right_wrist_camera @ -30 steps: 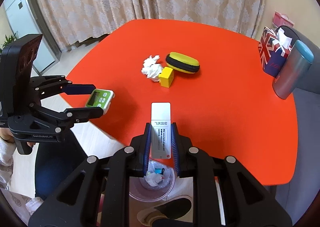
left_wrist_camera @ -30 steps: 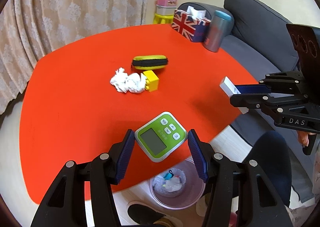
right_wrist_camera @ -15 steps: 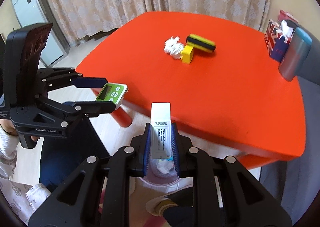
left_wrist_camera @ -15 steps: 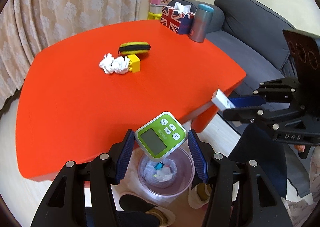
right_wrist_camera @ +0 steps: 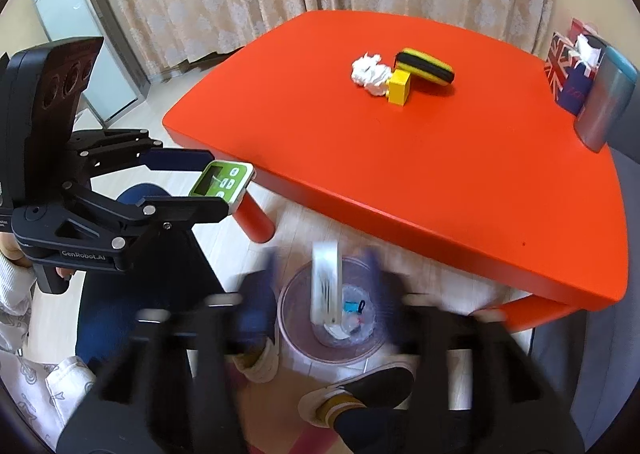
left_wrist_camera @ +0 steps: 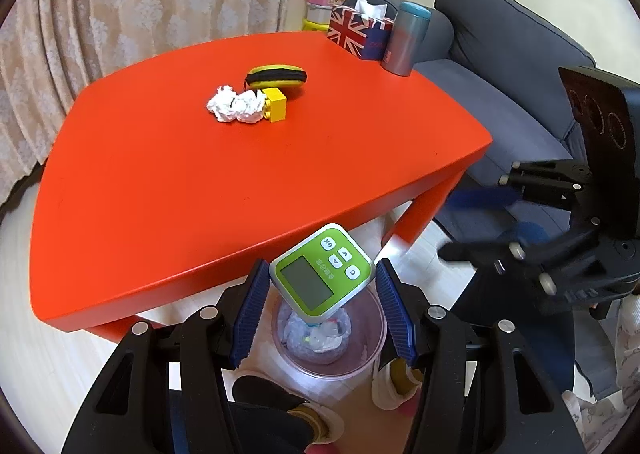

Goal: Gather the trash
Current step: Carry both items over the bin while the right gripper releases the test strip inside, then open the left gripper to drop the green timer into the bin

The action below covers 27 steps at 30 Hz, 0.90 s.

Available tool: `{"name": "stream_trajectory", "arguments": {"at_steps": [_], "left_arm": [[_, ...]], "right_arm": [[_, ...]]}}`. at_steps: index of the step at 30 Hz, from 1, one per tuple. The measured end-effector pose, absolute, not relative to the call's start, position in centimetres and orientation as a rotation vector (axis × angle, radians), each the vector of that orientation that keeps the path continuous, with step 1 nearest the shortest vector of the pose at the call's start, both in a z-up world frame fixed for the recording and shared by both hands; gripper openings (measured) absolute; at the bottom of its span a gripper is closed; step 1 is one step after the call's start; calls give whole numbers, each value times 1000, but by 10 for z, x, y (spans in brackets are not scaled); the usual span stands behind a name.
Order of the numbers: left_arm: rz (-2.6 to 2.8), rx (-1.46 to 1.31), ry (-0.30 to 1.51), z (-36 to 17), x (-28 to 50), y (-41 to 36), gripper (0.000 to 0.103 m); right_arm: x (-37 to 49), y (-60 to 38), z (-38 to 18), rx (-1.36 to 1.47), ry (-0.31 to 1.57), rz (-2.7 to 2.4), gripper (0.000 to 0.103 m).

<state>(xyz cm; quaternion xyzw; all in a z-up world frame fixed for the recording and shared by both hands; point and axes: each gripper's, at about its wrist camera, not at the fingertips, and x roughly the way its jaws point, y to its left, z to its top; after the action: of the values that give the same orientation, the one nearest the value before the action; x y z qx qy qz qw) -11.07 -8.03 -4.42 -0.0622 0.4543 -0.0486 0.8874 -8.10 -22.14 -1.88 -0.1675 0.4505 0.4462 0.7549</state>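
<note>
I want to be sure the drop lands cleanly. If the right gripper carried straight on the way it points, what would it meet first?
Probably the clear trash bin on the floor. The right gripper points down into its mouth, its jaws have just been opening, and the white card sits blurred between them, apparently released. Depth is unclear.

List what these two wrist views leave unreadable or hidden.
- Right gripper, right wrist view: motion-blurred; its jaws have just been opening, with the white box smeared between them, print unreadable.
- Trash bin contents, left wrist view: partly hidden behind the green timer held in the left gripper.
- Tumbler, right wrist view: cut off by the lens edge.
- Person's hands: mostly hidden behind the gripper bodies.
</note>
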Motion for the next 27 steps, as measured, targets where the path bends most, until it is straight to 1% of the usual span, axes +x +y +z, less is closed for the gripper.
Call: {"name": "stream_trajectory", "arguments": {"at_steps": [2,4,8,27], "left_arm": [[-101,-129,942,-43,-111,-80,54],[-103,-127,943,-43,-111,-80,54],[-105,-127,948,-44,-112,-81,54],[-151,-108,966,-49,-101,-99,54]], "right_arm": [[-79,-223,-17,-351,980,964,84],[-76,-224,-15,-342,977,940,92],[-73,-228,-15,-327,984,924,94],[-68,-250,-4,-299,965,876,94]]}}
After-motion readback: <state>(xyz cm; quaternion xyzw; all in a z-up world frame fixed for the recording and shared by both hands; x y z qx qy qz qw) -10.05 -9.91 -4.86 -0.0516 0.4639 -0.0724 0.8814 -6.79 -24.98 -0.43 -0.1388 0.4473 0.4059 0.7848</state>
